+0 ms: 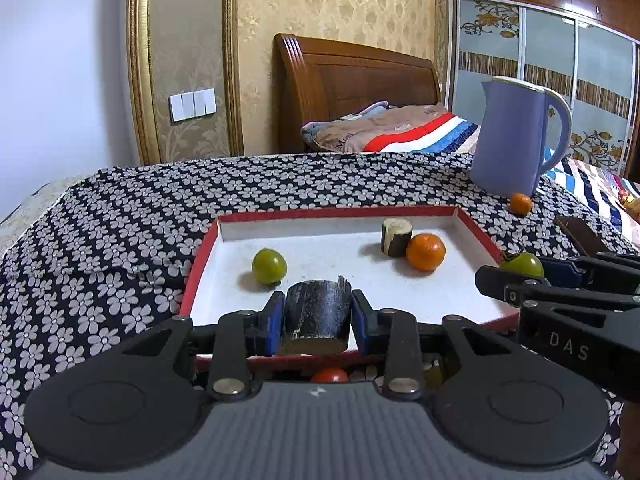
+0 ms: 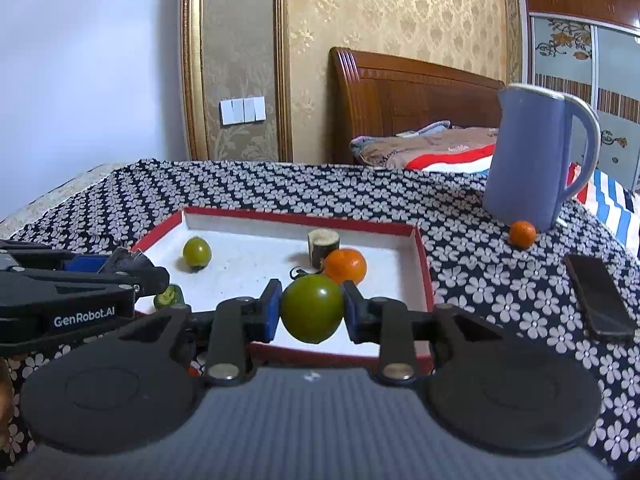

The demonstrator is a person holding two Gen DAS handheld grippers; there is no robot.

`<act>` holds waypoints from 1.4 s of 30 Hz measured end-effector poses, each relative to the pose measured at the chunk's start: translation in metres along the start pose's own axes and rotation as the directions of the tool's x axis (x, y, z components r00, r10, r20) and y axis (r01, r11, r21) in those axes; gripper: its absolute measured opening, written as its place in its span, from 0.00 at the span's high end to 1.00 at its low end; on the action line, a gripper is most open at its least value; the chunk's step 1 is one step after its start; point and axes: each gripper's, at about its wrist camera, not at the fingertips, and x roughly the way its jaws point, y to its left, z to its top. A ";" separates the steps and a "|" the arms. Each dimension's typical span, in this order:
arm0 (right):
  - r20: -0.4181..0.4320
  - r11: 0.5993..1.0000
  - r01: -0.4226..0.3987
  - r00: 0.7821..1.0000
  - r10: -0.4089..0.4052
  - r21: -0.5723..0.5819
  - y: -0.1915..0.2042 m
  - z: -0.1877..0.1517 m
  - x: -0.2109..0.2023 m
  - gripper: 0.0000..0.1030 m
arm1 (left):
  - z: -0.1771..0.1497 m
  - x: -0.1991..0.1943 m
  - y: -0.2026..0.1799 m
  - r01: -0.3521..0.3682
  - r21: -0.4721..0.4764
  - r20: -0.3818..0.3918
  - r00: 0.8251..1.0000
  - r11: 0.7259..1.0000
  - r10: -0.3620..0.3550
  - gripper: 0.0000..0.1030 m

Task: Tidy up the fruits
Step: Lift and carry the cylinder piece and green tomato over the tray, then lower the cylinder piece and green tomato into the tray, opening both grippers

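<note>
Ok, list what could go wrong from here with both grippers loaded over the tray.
1. The right gripper holds the round green tomato only by its sides; it might slip out and roll.
2. The left gripper grips the dark sugarcane piece low over the tray's red rim; lowering it could catch the rim.
3. Both grippers hang close together, so they could collide.

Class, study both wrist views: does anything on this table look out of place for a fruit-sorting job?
Yes. A dark phone lies on the floral cloth right of the red-rimmed tray, and it is no fruit. One small orange sits outside the tray, against the blue jug.
</note>
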 end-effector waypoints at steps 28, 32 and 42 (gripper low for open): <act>-0.034 1.000 0.002 0.999 -0.003 -0.019 -0.005 0.025 0.034 0.71 | 0.027 0.049 0.007 -0.017 -0.004 -0.060 0.998 1.000 0.017 0.68; -0.037 1.000 0.000 0.999 -0.001 -0.024 -0.002 0.032 0.042 0.71 | 0.034 0.059 0.009 -0.026 -0.002 -0.066 0.997 1.000 0.026 0.68; -0.071 1.000 -0.006 0.997 0.004 -0.016 0.000 0.039 0.069 0.71 | 0.042 0.088 0.014 -0.066 0.000 -0.086 0.994 0.998 0.066 0.68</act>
